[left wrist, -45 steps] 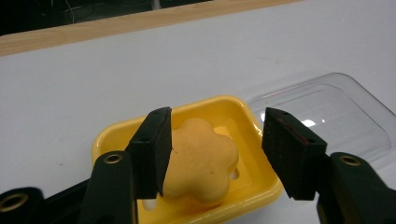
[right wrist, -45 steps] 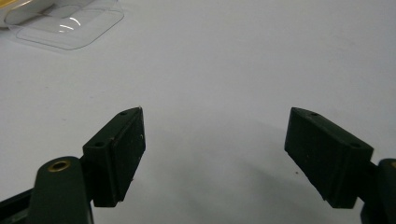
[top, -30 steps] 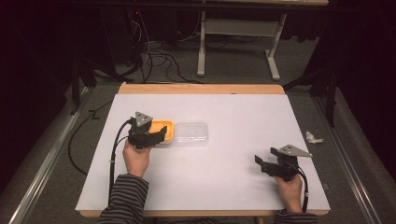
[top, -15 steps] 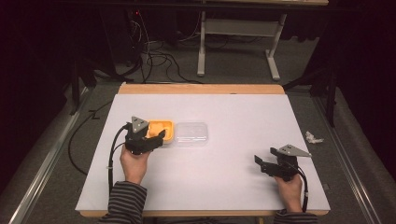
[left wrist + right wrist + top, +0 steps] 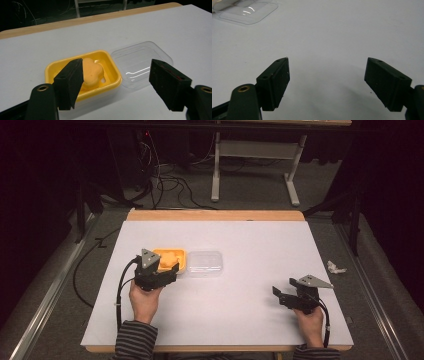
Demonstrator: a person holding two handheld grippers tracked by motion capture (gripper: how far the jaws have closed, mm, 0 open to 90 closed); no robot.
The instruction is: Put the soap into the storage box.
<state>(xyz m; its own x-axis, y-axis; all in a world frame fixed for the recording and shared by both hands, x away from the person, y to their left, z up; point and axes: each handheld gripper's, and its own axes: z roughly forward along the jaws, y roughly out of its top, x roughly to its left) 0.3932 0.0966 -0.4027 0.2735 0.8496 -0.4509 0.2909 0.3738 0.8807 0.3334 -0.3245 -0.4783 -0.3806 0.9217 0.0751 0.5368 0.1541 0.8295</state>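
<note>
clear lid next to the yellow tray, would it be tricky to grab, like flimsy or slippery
The clear lid looks like thin moulded plastic, so it would probably flex if pinched and weigh very little. Its glossy sheen suggests it could slip between pads. It lies flat and low on the table, beside the yellow tray, so it would likely slide rather than tip when pushed.

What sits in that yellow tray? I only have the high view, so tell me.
Observer: An orange soap bar with a lobed outline lies inside the yellow tray.
Operator: Report the left gripper's jaws.
Observer: The left gripper has just been opening its jaws. Nothing is between them, and the soap lies beyond the tips.
Operator: Check the clear lid.
Observer: The clear lid lies empty on the table, right up against the tray's side.
</note>
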